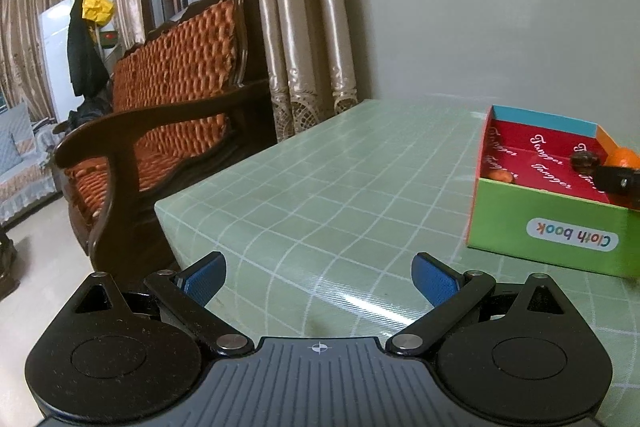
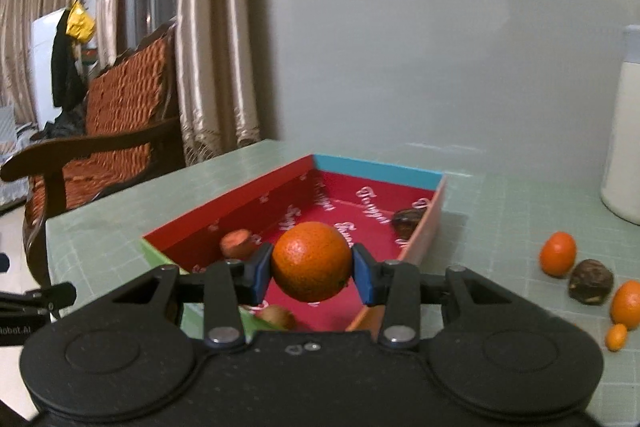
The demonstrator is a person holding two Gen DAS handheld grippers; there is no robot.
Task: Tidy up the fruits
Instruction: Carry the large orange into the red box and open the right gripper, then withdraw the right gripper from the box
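On the green table [image 2: 120,227] stands an open box [image 2: 376,173] holding a carrot piece [image 2: 236,242], a dark nut [image 2: 408,218] and a kiwi [image 2: 276,315]. Above it, the right gripper [image 2: 312,269] clamps an orange [image 2: 311,261]. The left gripper [image 1: 318,277] is wide apart, empty.

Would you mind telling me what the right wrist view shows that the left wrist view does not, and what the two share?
Only the right wrist view shows the loose fruit on the table beside the box: an orange, a dark brown fruit and a white container.

Only the left wrist view shows the left gripper, open over bare tablecloth, and the box's "Cloth book" label.

Both show the box, and the right gripper shut on the held orange above it.
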